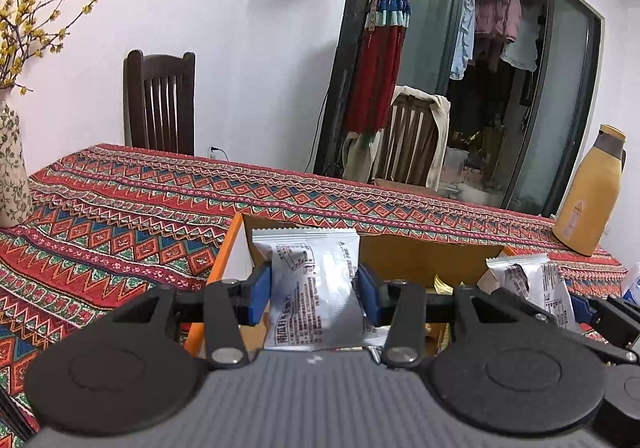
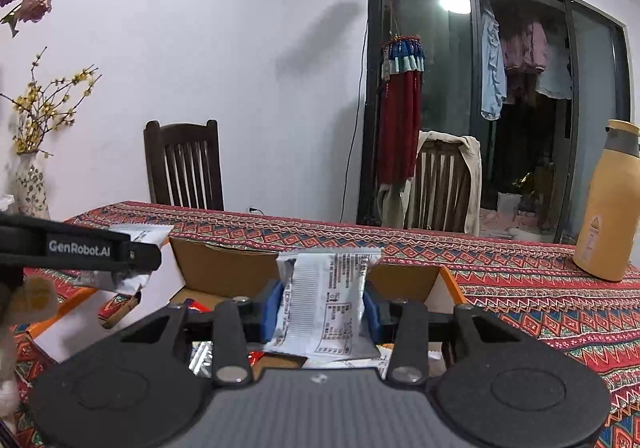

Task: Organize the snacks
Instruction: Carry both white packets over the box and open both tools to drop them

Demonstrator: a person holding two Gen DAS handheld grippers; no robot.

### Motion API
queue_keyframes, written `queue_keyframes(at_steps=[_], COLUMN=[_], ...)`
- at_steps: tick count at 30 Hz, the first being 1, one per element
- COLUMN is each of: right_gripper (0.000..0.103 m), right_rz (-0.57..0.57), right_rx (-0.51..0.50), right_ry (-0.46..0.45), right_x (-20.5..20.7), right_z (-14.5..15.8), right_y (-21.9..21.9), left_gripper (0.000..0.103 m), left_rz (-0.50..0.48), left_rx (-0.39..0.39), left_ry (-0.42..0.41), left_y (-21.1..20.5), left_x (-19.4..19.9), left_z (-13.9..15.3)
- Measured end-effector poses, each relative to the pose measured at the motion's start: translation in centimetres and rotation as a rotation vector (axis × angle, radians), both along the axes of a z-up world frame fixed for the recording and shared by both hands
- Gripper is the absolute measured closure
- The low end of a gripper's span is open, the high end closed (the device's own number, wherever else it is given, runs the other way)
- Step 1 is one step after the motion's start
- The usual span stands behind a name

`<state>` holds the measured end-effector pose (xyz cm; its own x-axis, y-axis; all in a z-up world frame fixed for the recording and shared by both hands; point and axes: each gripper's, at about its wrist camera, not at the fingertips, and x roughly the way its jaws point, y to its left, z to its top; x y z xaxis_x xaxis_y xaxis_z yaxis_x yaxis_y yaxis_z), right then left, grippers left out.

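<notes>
Mid-task by my reading. Both claws carry a packet and hang over the open cardboard box (image 1: pixel 400 248), which sits on the patterned tablecloth (image 1: pixel 120 216). Below and beyond my right gripper (image 2: pixel 324 306) I can see a few wrappers already lying inside the box, one red, one silvery, so some sorting looks done; how many snacks wait outside the box I cannot tell, since neither view shows any loose on the cloth. Left gripper (image 1: pixel 314 290): jaws drawn in to a narrow gap, blue pads pressed on both sides of a silver snack packet (image 1: pixel 308 288), which stands upright between them, its top edge above the pads and just in front of the box's far wall. Right gripper: closed down likewise on a second silver packet (image 2: pixel 328 300), pinched at its waist, upright, the box's far flap right behind it. In the left view the right claw and its packet sit just off to the right of my left claw, near but apart. What is left, I judge: lower and release both packets into the box. The yellow bottle (image 2: pixel 604 208) stands well off right, clear of the work.
</notes>
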<state>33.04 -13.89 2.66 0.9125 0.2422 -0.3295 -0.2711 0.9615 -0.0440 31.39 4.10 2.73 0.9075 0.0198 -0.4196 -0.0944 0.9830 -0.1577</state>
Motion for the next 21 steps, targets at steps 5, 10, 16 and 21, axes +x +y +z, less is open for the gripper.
queue_keyframes(at_steps=[5,10,16,21], right_gripper=[0.062,0.052,0.0,0.0], right_rz=[-0.018,-0.031,-0.071,-0.08], right_rx=[0.004,0.031,0.102,0.124], right_ry=[0.005,0.017,0.025,0.036], right_x=[0.0,0.3,0.2,-0.1], right_z=[-0.2,0.0,0.1,0.1], right_y=[-0.2,-0.3,-1.7,-2.2], left_gripper=[0.056,0.048,0.001,0.0], left_rz=[0.0,0.006,0.036,0.043], left_rx=[0.006,-0.006,-0.017,-0.02], left_ry=[-0.006,-0.027,-0.091,-0.131], left_y=[-0.3,0.1,0.3,0.2], left_x=[-0.2,-0.6,-2.2,-3.1], left_z=[0.0,0.2,1.1,1.7])
